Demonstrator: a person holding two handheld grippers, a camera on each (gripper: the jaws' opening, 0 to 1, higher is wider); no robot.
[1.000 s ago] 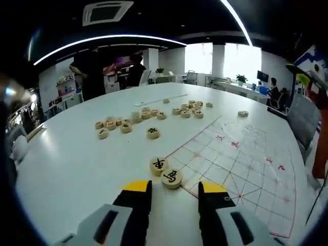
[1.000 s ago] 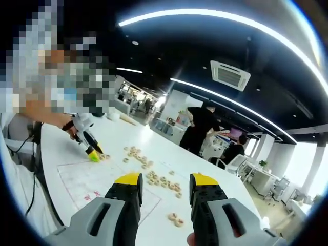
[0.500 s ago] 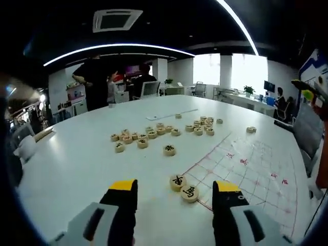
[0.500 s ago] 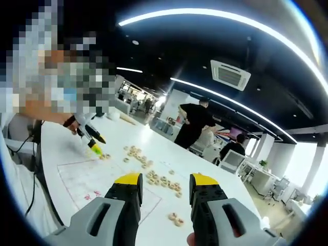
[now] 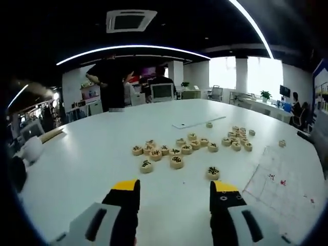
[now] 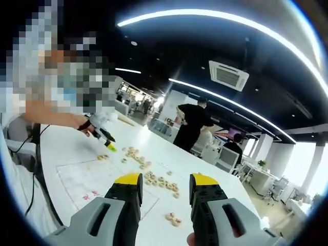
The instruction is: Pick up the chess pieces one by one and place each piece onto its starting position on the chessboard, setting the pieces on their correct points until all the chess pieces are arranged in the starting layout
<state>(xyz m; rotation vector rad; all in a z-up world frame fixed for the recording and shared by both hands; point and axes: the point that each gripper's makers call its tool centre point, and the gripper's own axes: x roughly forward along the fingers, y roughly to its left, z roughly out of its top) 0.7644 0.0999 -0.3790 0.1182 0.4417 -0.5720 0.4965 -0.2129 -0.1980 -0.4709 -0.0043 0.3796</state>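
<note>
My left gripper (image 5: 173, 197) stands open above the white table (image 5: 87, 164), nothing between its yellow-tipped fingers. Ahead of it lie round wooden chess pieces: a loose cluster (image 5: 159, 151), a single piece (image 5: 213, 172) just beyond the right finger, and a second cluster (image 5: 236, 143) further right. The printed chessboard sheet (image 5: 279, 187) reaches in from the right. In the right gripper view my right gripper (image 6: 165, 192) hangs open and empty high over the chessboard sheet (image 6: 92, 179). There the left gripper (image 6: 108, 147), held in a person's hand, hovers beside two pieces (image 6: 102, 157) at the board's far corner.
A thin white strip (image 5: 192, 123) lies on the table beyond the pieces. Two pieces (image 6: 171, 219) sit near my right gripper. People stand and sit at desks behind the table (image 6: 197, 128). A cable (image 6: 31, 189) hangs off the table's near edge.
The left gripper opened wider, lifted off the two pieces at the board corner and swung toward the loose cluster. The right gripper stayed still. A person in the background walked.
</note>
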